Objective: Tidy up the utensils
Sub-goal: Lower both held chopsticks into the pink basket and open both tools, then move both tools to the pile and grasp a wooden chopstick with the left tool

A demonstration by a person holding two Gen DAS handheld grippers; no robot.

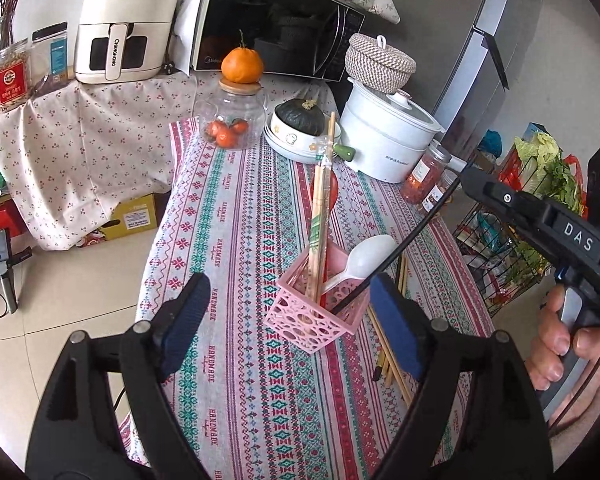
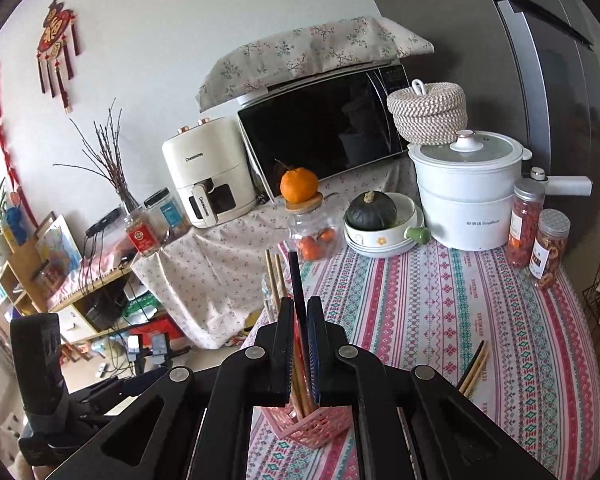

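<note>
Our right gripper (image 2: 300, 312) has its jaws nearly together on a thin black chopstick (image 2: 297, 280), which stands up between the blue pads. A very narrow gap shows beside the stick, so we cannot tell if the pads press on it or have let it go. In the left wrist view the same black chopstick (image 1: 400, 244) runs as a long slanted line from the right gripper down into the pink plastic openwork basket (image 1: 320, 316), and its lower end is already inside the near right corner.

Our left gripper (image 1: 288, 312) is released: its jaws stand wide on both sides of the basket and hold nothing.

The basket stands on the striped patterned tablecloth (image 1: 236, 280), in the near middle of the table. It already holds some wooden chopsticks (image 1: 320, 240), a white plastic spoon (image 1: 364, 256) and a red spoon (image 1: 332, 192). More wooden chopsticks (image 1: 392, 356) lie on the cloth just right of the basket, not yet sorted.

We think the risk is in the basket. It looks light, and the tall chopsticks lean out of it. The black chopstick sits at a strong slant, so a sideways push from the right gripper could tip the basket, because the left jaws do not support it now.
</note>
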